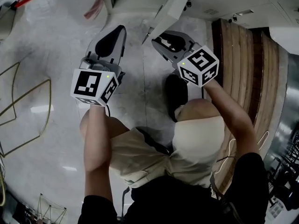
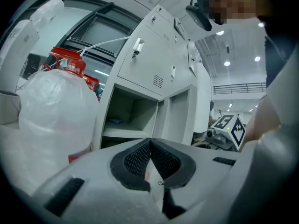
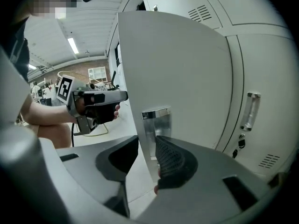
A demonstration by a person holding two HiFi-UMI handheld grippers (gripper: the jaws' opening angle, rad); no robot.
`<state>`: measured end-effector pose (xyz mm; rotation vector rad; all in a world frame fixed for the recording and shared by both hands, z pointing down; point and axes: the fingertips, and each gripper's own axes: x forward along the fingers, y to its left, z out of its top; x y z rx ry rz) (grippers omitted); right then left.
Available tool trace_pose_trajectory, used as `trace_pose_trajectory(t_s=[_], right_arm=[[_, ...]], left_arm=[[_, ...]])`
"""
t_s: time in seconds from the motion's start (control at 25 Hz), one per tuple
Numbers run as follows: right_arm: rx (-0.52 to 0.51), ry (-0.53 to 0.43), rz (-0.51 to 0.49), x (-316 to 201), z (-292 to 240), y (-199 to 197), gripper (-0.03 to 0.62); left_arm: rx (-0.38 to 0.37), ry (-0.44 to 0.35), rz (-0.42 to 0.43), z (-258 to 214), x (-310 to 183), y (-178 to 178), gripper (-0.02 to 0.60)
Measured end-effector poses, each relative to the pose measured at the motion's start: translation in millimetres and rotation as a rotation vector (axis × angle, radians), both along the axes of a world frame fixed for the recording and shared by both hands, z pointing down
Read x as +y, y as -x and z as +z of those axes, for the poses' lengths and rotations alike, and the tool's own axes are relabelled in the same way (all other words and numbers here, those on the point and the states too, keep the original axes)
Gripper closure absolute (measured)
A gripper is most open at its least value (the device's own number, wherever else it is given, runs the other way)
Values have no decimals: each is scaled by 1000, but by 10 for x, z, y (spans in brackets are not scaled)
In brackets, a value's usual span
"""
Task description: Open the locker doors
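In the right gripper view, a grey locker door stands swung out, its free edge and chrome handle plate running between my jaws. My right gripper is shut on that edge, one pad on the door's face. From the head view, the right gripper meets the door just below its lower corner. My left gripper hovers to the left of the door, shut and holding nothing. The left gripper faces open locker compartments with closed doors above them.
A closed locker door with a chrome handle is to the right of the open one. A plastic-wrapped bundle with a red top stands left of the lockers. A slatted wooden bench runs along the right; wire frames lie on the floor at left.
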<state>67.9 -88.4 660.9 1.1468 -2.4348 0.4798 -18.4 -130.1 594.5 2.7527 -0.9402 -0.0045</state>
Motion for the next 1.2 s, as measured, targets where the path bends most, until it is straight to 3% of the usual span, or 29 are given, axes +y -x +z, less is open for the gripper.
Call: trace_pose_trajectory(t_s=[0.56,1.2], right_arm=[[35,9,66,353,-4,-535,473],[57,-10,229,625,-15,-1284,471]], left_arm=[[-7,27,65,227,-40,-307,563],[-24,36,182,359,69,-1015,563]])
